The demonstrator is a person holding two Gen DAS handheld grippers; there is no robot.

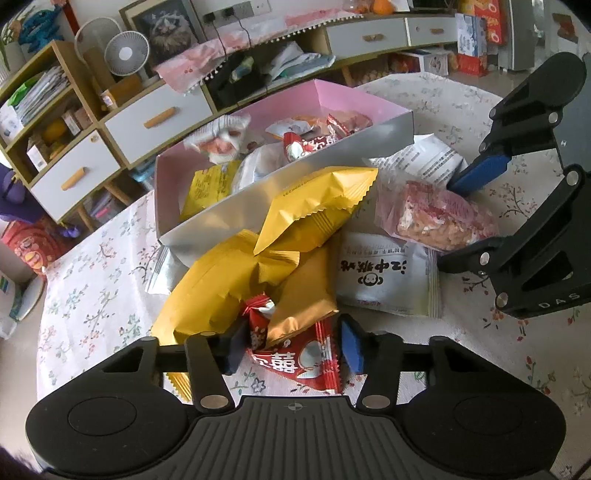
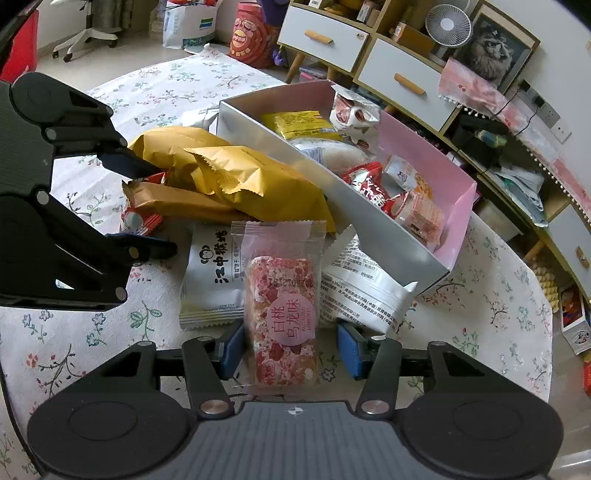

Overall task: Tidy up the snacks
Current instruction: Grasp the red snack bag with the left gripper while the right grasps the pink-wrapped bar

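A pink-lined box [image 1: 373,134] holds several snack packets; it also shows in the right wrist view [image 2: 458,206]. In front of it lie yellow packets [image 1: 314,206], a gold bar [image 1: 303,302], white packets [image 1: 384,273] and others. My left gripper [image 1: 293,349] is open around a red packet [image 1: 299,358] lying on the table, with the jaws on either side of it. My right gripper [image 2: 290,349] is open around a pink peach-oolong bar [image 2: 284,317], pads apart from its sides. That bar shows in the left wrist view [image 1: 439,218] too.
The table has a white floral cloth [image 2: 491,314]. A low cabinet with drawers [image 1: 147,122] and shelves stands behind the table, with a small fan [image 1: 125,53]. Bags [image 2: 188,22] and boxes sit on the floor.
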